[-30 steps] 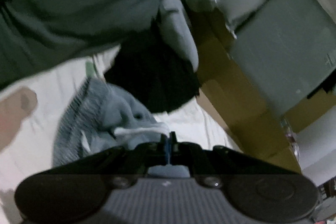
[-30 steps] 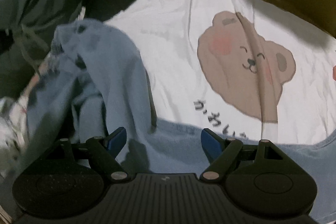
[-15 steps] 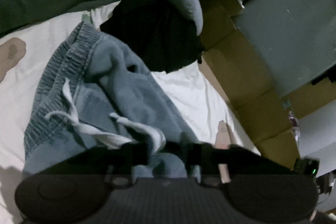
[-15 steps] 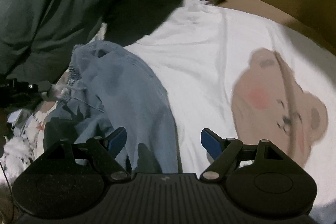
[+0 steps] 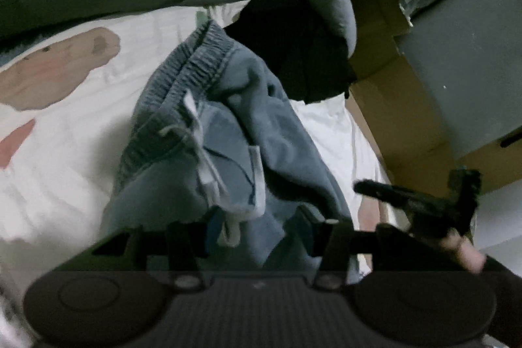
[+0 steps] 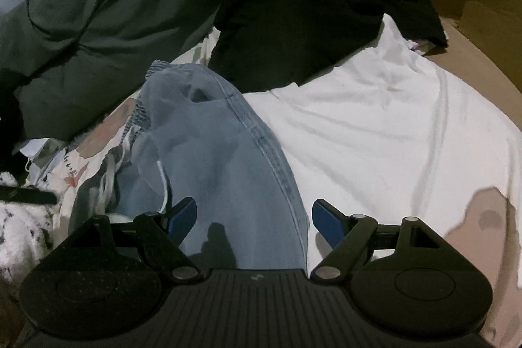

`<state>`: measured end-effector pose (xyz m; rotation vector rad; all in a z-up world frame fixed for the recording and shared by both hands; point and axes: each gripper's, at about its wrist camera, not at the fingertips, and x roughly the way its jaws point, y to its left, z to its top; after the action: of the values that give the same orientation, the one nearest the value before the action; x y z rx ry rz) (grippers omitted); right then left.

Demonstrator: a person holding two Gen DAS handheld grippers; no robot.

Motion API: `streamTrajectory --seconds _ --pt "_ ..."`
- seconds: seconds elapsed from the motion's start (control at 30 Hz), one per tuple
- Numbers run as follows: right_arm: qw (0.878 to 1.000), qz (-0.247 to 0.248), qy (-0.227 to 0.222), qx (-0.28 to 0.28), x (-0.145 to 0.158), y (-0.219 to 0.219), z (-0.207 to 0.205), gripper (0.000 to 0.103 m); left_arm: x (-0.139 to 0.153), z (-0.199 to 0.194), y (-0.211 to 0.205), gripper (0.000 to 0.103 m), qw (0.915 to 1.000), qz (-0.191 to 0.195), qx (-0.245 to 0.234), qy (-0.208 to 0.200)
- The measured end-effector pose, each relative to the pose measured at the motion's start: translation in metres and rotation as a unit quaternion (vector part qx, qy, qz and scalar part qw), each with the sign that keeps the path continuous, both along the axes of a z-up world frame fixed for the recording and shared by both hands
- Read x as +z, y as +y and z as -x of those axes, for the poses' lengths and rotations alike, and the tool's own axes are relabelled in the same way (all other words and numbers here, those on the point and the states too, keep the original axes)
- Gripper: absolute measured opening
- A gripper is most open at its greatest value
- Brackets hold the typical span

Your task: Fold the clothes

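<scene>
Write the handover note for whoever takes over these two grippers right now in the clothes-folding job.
Left gripper: jaws have just been opening; blue shorts bunched between them, released.
Right gripper: jaws open over the shorts, holding nothing.
Shorts lie crumpled on the white bear-print shirt, waistband away from the grippers, drawstring loose.
Done: no fold visible.
Left: spread the shorts flat, fold them, probably the shirt next.

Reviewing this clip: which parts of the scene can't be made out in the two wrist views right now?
- Left gripper, left wrist view: its fingers are dark, blurred and partly covered by the blue shorts; whether they touch the cloth cannot be told.
- Shorts' lower end, both views: hidden behind the gripper bodies.
- Bear print on the white shirt: cut off by the picture edge.
- Right gripper, seen from the left wrist view: only a blurred dark shape.
</scene>
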<state>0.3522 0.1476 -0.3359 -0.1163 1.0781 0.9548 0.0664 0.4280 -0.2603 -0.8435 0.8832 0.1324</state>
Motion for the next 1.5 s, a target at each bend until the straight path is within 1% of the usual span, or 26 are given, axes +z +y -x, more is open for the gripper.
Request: streamTrajectory --seconds 0.1,0.13,0.23,0.3,0.33,0.37,0.43,0.5,0.63,0.73,0.77,0.8,0.83,0.87,1.07,1.2,1.27,1.33,1.43,1.5 --pt "1.000 0.004 0.005 -0.004 -0.009 0.008 -0.006 0.083 0.004 0.012 -0.001 0.052 1.0000 0.006 -0.003 -0.002" --pt "1.000 0.004 0.007 -0.006 -0.012 0.010 -0.007 0.083 0.003 0.018 -0.001 0.052 1.0000 0.003 0.002 0.005" --pt "1.000 0.006 0.005 -0.001 -0.015 0.020 -0.010 0.083 -0.004 0.036 0.004 0.051 0.9989 -0.010 0.030 0.035" --pt "1.000 0.009 0.007 -0.002 -0.018 0.026 -0.014 0.083 -0.013 0.050 0.012 0.048 0.9965 -0.017 0.061 0.055" --pt "1.000 0.008 0.011 -0.005 -0.020 0.029 -0.016 0.083 -0.019 0.056 0.017 0.044 0.9943 -0.020 0.079 0.070" --pt "1.000 0.007 0.012 -0.007 -0.022 0.032 -0.019 0.083 -0.026 0.062 0.023 0.037 0.9912 -0.022 0.098 0.086" --pt "1.000 0.016 0.006 -0.007 -0.027 0.040 -0.023 0.081 -0.038 0.069 0.031 0.030 0.9858 -0.021 0.125 0.110" --pt "1.000 0.027 0.001 -0.005 -0.034 0.048 -0.025 0.079 -0.050 0.073 0.036 0.030 0.9810 -0.014 0.142 0.131" --pt "0.999 0.042 -0.008 -0.004 -0.042 0.058 -0.028 0.079 -0.073 0.069 0.041 0.031 0.9771 0.001 0.154 0.147" --pt "0.999 0.045 -0.011 -0.016 -0.044 0.061 -0.031 0.079 -0.089 0.056 0.039 0.031 0.9762 -0.026 0.129 0.172" --pt "0.999 0.045 -0.010 -0.022 -0.045 0.061 -0.032 0.079 -0.092 0.055 0.038 0.031 0.9764 -0.022 0.126 0.174" --pt "0.999 0.045 -0.010 -0.024 -0.046 0.061 -0.033 0.079 -0.094 0.055 0.038 0.031 0.9780 -0.011 0.125 0.167" --pt "0.999 0.046 -0.011 -0.023 -0.046 0.062 -0.033 0.079 -0.094 0.054 0.036 0.028 0.9794 -0.005 0.122 0.161" --pt "0.999 0.049 -0.013 -0.021 -0.046 0.062 -0.034 0.079 -0.092 0.052 0.034 0.026 0.9812 -0.003 0.118 0.153" --pt "0.997 0.067 -0.031 0.006 -0.046 0.064 -0.038 0.079 -0.078 0.042 0.022 0.026 0.9909 0.010 0.088 0.101" --pt "0.996 0.077 -0.043 0.031 -0.043 0.070 -0.043 0.079 -0.068 0.031 0.009 0.026 0.9954 0.031 0.066 0.062" --pt "0.995 0.079 -0.047 0.035 -0.041 0.073 -0.044 0.079 -0.071 0.022 0.000 0.028 0.9962 0.033 0.055 0.058" --pt "0.995 0.076 -0.048 0.034 -0.040 0.074 -0.045 0.079 -0.078 0.015 -0.010 0.030 0.9960 0.029 0.056 0.063" --pt "0.996 0.073 -0.044 0.033 -0.039 0.076 -0.043 0.079 -0.089 0.005 -0.020 0.034 0.9961 0.031 0.056 0.060" --pt "0.996 0.072 -0.041 0.033 -0.040 0.077 -0.040 0.079 -0.101 0.000 -0.023 0.034 0.9960 0.027 0.060 0.061"
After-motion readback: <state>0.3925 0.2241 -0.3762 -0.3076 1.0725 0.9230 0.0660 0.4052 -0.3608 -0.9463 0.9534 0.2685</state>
